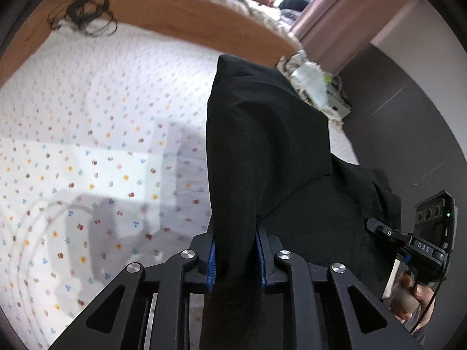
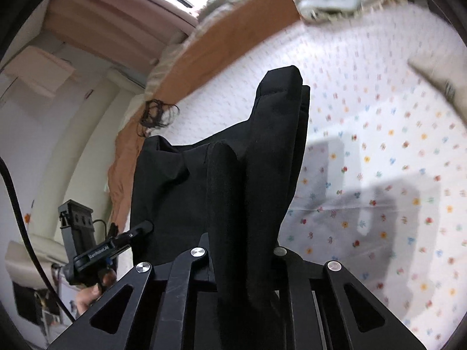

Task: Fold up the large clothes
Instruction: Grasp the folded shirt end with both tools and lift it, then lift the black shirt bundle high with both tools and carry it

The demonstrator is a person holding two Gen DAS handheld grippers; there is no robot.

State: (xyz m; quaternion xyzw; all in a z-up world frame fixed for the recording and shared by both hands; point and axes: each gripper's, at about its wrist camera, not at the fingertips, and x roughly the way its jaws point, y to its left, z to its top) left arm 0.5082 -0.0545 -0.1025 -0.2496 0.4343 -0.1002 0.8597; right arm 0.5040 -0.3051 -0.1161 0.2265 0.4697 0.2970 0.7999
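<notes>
A large black garment (image 1: 262,145) hangs lifted above the flowered bedsheet (image 1: 87,145). My left gripper (image 1: 235,233) is shut on one bunched edge of it, the blue pads (image 1: 212,259) pressing the cloth from both sides. To the right in that view my right gripper (image 1: 373,225) pinches another part of the same garment. In the right wrist view the black garment (image 2: 262,160) rises in folds from my right gripper (image 2: 242,242), which is shut on it with the cloth covering the pads. My left gripper (image 2: 147,226) grips the garment's left edge there.
An orange blanket (image 1: 175,8) borders the far side of the sheet, with a dark tangle (image 1: 84,14) lying on it. A crumpled patterned cloth (image 1: 309,78) sits at the bed's far corner. A person's hand (image 1: 408,291) holds the right gripper's handle. Curtains and a window lie beyond.
</notes>
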